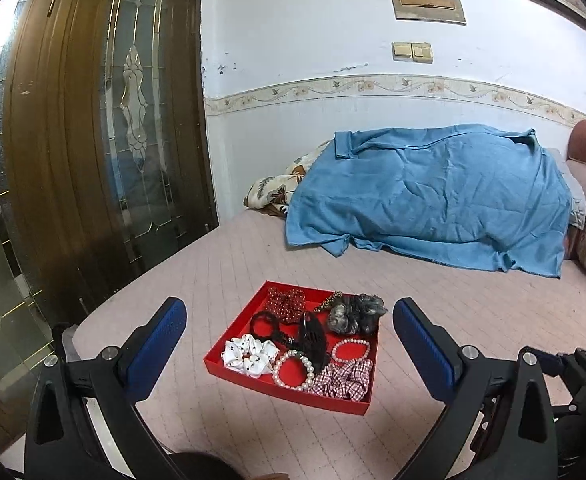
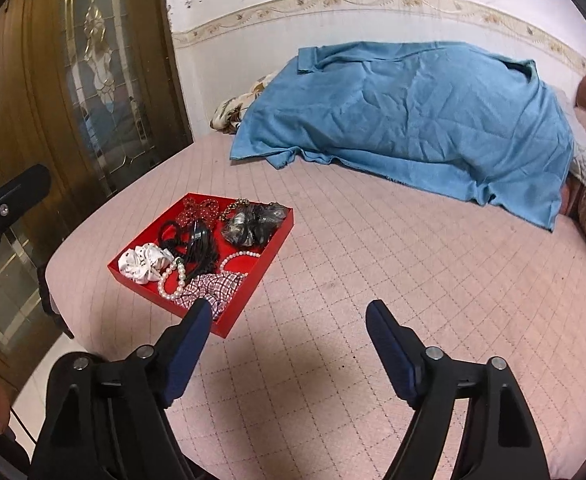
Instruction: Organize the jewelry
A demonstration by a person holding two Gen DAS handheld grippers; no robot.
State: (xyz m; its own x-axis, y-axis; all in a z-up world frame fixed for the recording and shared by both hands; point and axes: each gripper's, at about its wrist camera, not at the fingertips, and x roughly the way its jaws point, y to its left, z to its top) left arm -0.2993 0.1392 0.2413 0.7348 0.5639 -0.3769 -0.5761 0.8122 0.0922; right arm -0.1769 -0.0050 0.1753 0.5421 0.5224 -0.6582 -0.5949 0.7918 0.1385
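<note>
Nearest the left wrist camera, the left gripper [image 1: 290, 322] stands with its jaws spread wide and nothing between the blue pads [image 1: 161, 336]; it hangs above the pink quilted bed [image 1: 433, 312], and the red tray [image 1: 253, 376] shows through the gap. In the right wrist view the right gripper [image 2: 289, 332] is also well apart in its jaws and holds nothing, with bare quilt under it; its left pad [image 2: 191, 344] overlaps the tray's near corner in the picture, though whether it touches cannot be told.

The tray lies flat on the bed near its door-side edge, and all the jewelry and hair pieces sit inside it. Along the near wall are a white scrunchie [image 1: 251, 354], a pearl bracelet [image 1: 293, 370] and a red-and-white checked scrunchie [image 1: 345, 378], just beside one another. Behind the checked one lies a smaller pink bead bracelet [image 1: 351, 350]. A black hair clip [image 1: 313, 340] and a black beaded strand [image 1: 267, 326] cross the middle. At the far wall are a red beaded bow [image 1: 287, 302] and a grey scrunchie [image 1: 355, 312].

Farther back, a blue cloth [image 1: 433, 196] drapes over a heap against the white wall [image 1: 293, 28], with floral bedding [image 1: 277, 188] showing at its left end. A wooden door [image 1: 73, 140] with leaded glass stands to the left.
</note>
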